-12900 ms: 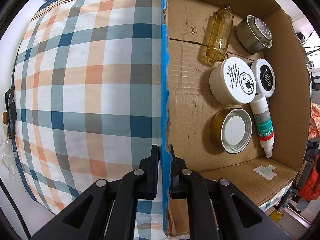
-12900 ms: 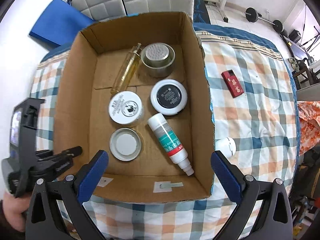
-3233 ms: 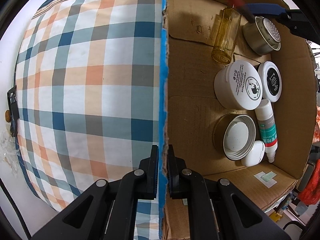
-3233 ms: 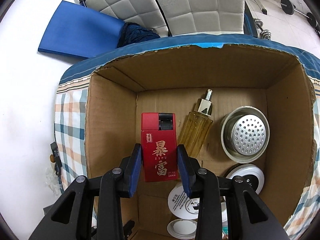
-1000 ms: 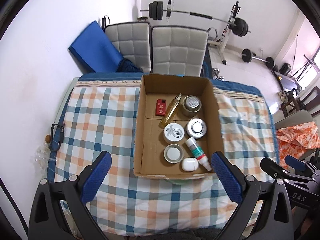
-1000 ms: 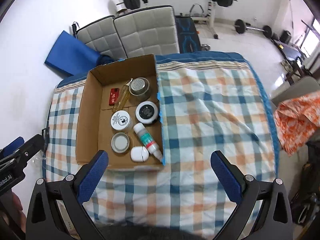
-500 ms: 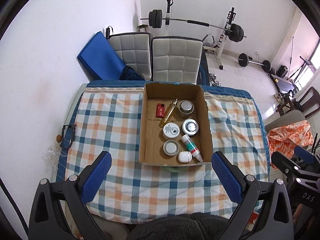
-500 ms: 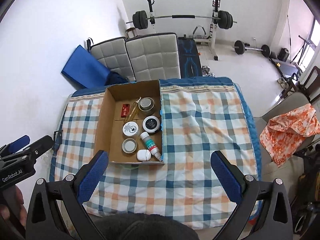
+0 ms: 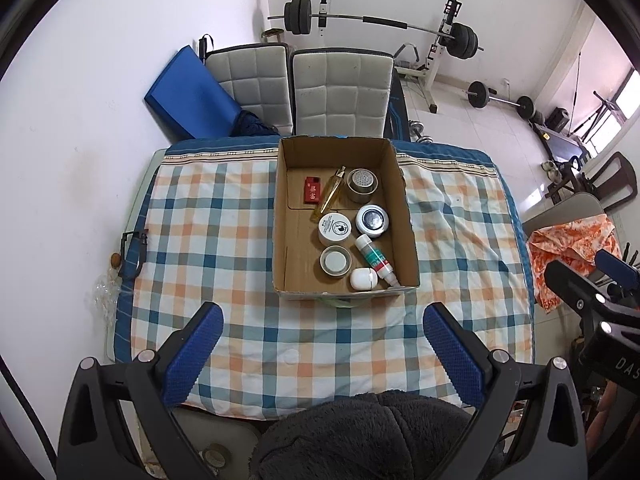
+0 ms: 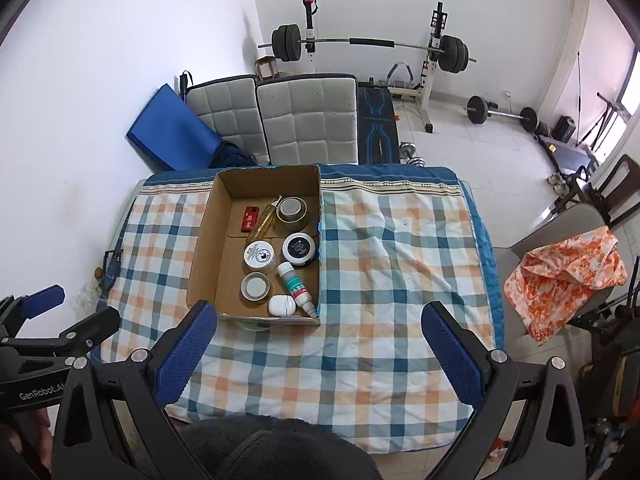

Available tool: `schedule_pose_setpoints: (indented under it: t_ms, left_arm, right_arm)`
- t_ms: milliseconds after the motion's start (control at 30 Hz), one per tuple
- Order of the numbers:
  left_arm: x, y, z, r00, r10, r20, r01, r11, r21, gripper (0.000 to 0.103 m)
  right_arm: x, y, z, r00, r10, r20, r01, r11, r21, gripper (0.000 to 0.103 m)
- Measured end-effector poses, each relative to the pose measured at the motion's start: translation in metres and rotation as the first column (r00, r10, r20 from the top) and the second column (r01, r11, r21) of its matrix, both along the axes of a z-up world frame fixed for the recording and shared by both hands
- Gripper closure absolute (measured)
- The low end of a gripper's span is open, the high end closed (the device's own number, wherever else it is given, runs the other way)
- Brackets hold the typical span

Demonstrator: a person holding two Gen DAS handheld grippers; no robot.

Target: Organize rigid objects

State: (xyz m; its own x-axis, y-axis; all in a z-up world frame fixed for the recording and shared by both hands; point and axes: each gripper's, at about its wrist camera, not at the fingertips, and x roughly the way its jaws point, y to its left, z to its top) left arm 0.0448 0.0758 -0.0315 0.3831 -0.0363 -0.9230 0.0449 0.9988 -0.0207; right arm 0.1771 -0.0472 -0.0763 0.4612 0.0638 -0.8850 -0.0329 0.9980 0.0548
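An open cardboard box (image 9: 282, 216) (image 10: 204, 240) stands on the plaid-covered table (image 9: 208, 224) (image 10: 400, 264). Inside lie a red box (image 9: 311, 189) (image 10: 251, 216), an amber bottle (image 9: 330, 193) (image 10: 263, 223), a metal strainer cup (image 9: 362, 184) (image 10: 292, 209), a white jar (image 9: 335, 228) (image 10: 259, 255), a dark-lidded jar (image 9: 372, 219) (image 10: 298, 249), a gold tin (image 9: 336, 261) (image 10: 255, 287), a white tube (image 9: 376, 258) (image 10: 296, 284) and a small white case (image 9: 363, 278) (image 10: 281, 305). My left gripper (image 9: 320, 356) and right gripper (image 10: 318, 354) are both wide open and empty, held high above the table's near edge.
Two grey padded chairs (image 9: 340, 88) and a blue mat (image 9: 188, 100) stand behind the table. A barbell rack (image 10: 360, 46) is at the back wall. An orange cloth lies on a chair (image 10: 564, 272) at right. A dark cap (image 9: 372, 436) fills the bottom.
Both grippers have risen further away from the table, so the box and table look smaller. Earlier the right gripper placed the red box inside and the left let go of the box wall.
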Motion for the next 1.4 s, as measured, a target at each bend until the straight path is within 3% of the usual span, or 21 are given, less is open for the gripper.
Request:
schedule_pose_setpoints:
  t_ms: [1400]
  left_arm:
    - [0.004,0.002,0.014,0.998,-0.041,0.044,0.041,0.999,-0.005,0.000]
  right_arm:
    - [-0.017,-0.007,0.024,0.989,-0.127,0.082,0.131,0.991,-0.041,0.000]
